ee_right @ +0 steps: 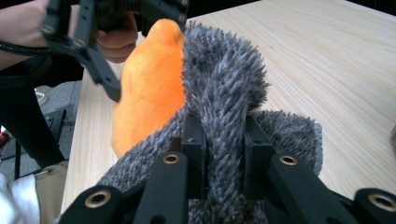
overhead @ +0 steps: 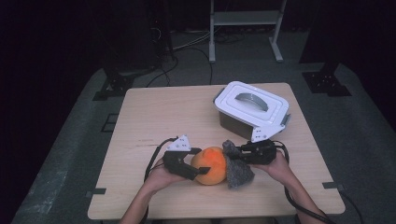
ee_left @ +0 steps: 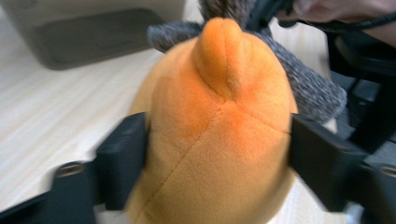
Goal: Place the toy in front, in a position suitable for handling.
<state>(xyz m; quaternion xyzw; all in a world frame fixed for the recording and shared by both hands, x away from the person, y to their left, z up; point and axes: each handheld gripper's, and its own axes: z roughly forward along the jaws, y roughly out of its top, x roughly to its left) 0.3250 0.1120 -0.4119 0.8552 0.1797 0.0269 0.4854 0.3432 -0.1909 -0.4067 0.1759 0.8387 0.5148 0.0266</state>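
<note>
An orange plush toy [overhead: 211, 164] lies on the wooden table near its front edge, with a grey fuzzy plush part [overhead: 237, 168] attached on its right. My left gripper [overhead: 196, 169] is shut on the orange plush body [ee_left: 219, 135], one black jaw pressing each side. My right gripper [overhead: 238, 153] is shut on a fold of the grey fuzzy part [ee_right: 224, 93], which stands up between its jaws. In the right gripper view the orange plush [ee_right: 149, 79] sits just beyond the grey fur, with the left gripper [ee_right: 112, 88] and a hand behind it.
A grey container with a white handled lid [overhead: 251, 108] stands at the back right of the table [overhead: 163, 112], close behind the right gripper. The container's side [ee_left: 88, 37] appears beyond the plush. Cables trail from both grippers. A metal stand [overhead: 245, 28] is on the floor behind.
</note>
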